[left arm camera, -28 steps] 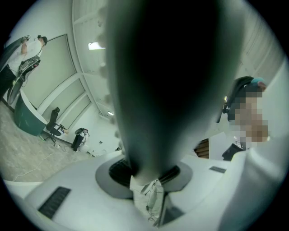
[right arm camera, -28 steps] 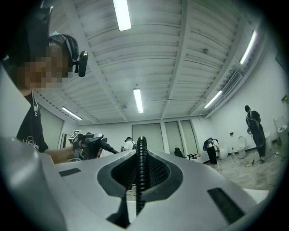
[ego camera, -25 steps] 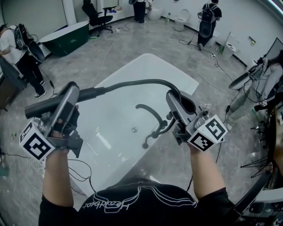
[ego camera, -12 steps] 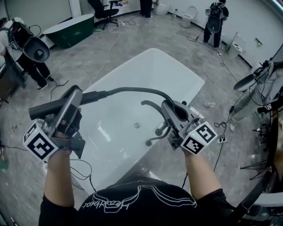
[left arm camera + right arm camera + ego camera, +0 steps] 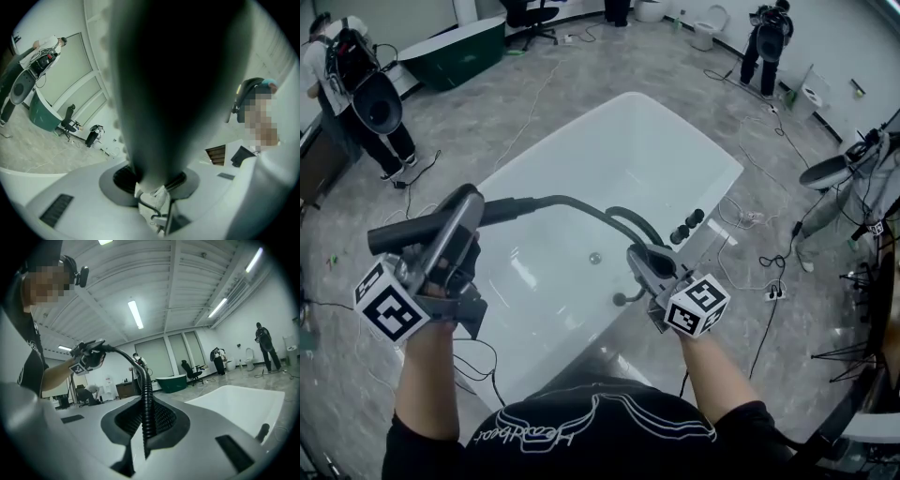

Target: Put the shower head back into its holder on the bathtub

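Note:
My left gripper (image 5: 459,211) is shut on the dark grey shower head (image 5: 412,232), held level over the left side of the white bathtub (image 5: 609,141). In the left gripper view the shower head (image 5: 178,93) fills the space between the jaws. Its black ribbed hose (image 5: 581,208) arcs right to my right gripper (image 5: 639,255), which is shut on it just above the tub's near right rim. The hose (image 5: 146,399) runs up between the right jaws toward the left gripper (image 5: 86,357). Dark tap fittings (image 5: 686,225) stand on the tub's right rim.
A dark green bathtub (image 5: 455,52) and an office chair (image 5: 530,14) stand at the back left. People stand at the far left (image 5: 352,75) and back right (image 5: 769,42). Cables (image 5: 759,272) trail over the grey floor right of the tub.
Both grippers have come down toward the tub, the right one much further, onto the near right rim. The hose's arc has dropped and flattened with them. Both grips are unchanged.

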Demonstrator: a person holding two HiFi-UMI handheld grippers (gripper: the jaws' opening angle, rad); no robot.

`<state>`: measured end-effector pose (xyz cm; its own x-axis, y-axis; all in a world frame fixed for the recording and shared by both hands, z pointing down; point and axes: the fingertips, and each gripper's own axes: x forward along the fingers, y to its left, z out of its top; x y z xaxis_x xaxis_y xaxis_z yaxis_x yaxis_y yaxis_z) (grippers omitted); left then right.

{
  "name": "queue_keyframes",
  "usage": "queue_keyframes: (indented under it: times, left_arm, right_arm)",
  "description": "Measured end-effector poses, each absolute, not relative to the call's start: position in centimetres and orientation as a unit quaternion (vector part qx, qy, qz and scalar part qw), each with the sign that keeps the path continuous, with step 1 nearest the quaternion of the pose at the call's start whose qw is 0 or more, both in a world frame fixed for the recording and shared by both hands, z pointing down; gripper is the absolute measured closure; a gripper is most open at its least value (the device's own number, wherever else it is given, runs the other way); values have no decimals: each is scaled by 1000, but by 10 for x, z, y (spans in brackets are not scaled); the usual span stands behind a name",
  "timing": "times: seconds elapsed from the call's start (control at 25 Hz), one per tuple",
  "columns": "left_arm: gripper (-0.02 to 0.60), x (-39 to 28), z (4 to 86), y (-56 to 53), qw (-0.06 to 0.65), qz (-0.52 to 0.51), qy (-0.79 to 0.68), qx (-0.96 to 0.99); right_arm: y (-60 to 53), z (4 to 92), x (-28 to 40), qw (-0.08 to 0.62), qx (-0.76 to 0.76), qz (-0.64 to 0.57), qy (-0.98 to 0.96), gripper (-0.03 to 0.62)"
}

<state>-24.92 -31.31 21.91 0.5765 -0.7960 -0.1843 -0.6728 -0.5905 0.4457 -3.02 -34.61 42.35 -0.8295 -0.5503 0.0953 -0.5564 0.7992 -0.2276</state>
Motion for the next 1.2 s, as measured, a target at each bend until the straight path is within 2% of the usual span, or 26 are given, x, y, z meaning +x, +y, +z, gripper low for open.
queue_keyframes:
  times: [0.6, 0.96, 1.04, 1.12, 1.2]
  left_arm:
    - [466, -199, 252, -314, 183, -129, -376, 899]
    - [466, -164, 273, -323, 199, -107, -352, 908]
    - [466, -159, 275, -325, 202, -103, -350, 909]
    - [466, -154, 277, -328, 202, -96, -349, 910]
    - [466, -148, 280, -330, 200, -85, -349, 911]
  right_arm:
    - [-324, 558, -57, 145, 250, 147, -946, 560]
    - [-320, 596, -51, 179, 235, 176, -939, 554]
    - [-320, 596, -47, 177, 232, 182, -939, 535]
    - [-321, 594, -44, 175, 232, 185, -939, 469]
    - [-322, 590, -38, 174, 235, 183, -939, 447]
